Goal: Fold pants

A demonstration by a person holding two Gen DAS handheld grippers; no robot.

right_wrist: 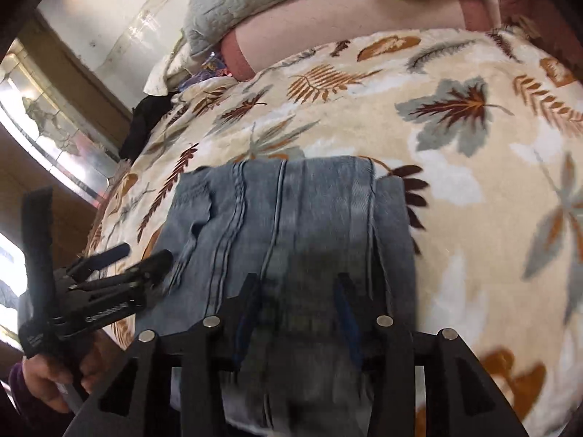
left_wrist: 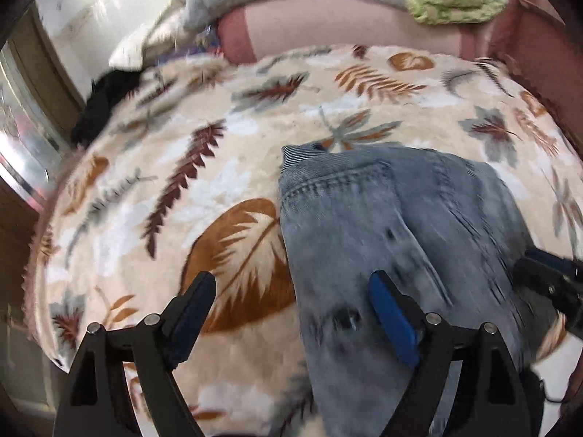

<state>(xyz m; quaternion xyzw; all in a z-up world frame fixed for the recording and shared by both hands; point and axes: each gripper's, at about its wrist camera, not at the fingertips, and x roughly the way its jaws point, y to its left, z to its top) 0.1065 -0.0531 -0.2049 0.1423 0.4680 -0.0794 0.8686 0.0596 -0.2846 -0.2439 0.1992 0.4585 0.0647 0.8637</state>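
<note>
Left wrist view: the left gripper [left_wrist: 291, 309] stands spread wide, straddling the left edge of the folded denim pants [left_wrist: 400, 225]. The pants lie on the leaf-patterned blanket [left_wrist: 182, 189] of a bed, right of centre.

Right wrist view: the right gripper [right_wrist: 300, 302] hovers half-spread over the near end of the pants [right_wrist: 291, 211]; whether its pads touch cloth cannot be told. Denim likely handles as heavy, limp and non-slippery; thick seams and hem edges offer the firmest hold.
</note>
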